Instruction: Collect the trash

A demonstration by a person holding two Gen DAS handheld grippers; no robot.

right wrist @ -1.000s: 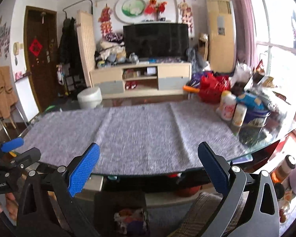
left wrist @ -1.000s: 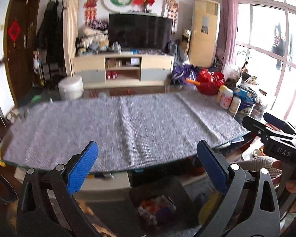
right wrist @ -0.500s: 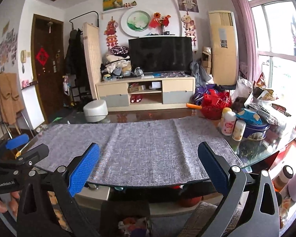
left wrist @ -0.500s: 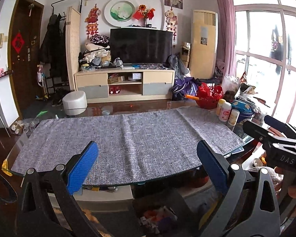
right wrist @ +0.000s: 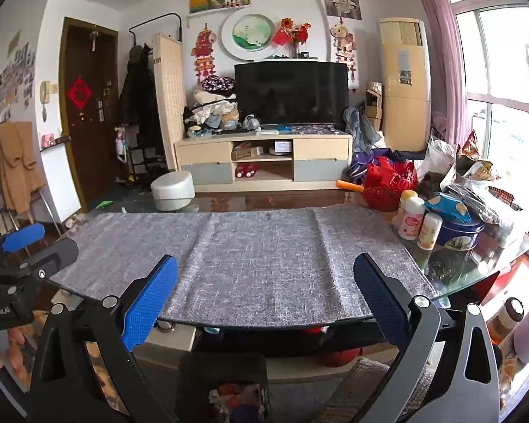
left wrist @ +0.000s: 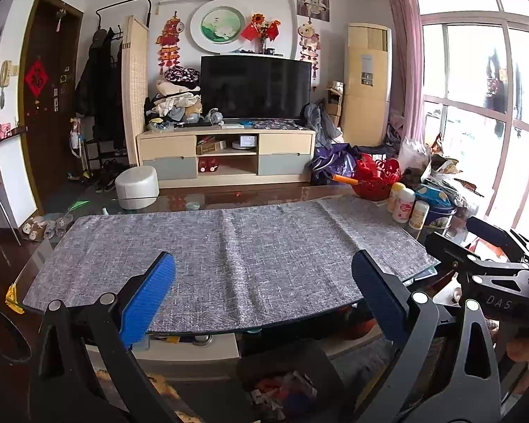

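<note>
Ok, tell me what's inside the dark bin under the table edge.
The dark bin holds crumpled colourful scraps: red, white and purple show at its mouth. Anything deeper is hidden by its front wall and the picture's lower edge.

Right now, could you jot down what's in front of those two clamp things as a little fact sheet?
left gripper: open, holds nothing
right gripper: open, holds nothing
table: glass top, under a grey cloth
on the cloth: no loose trash in view
table's right end: bottles, blue tin, red basket
below near edge: dark bin with crumpled scraps inside
</note>
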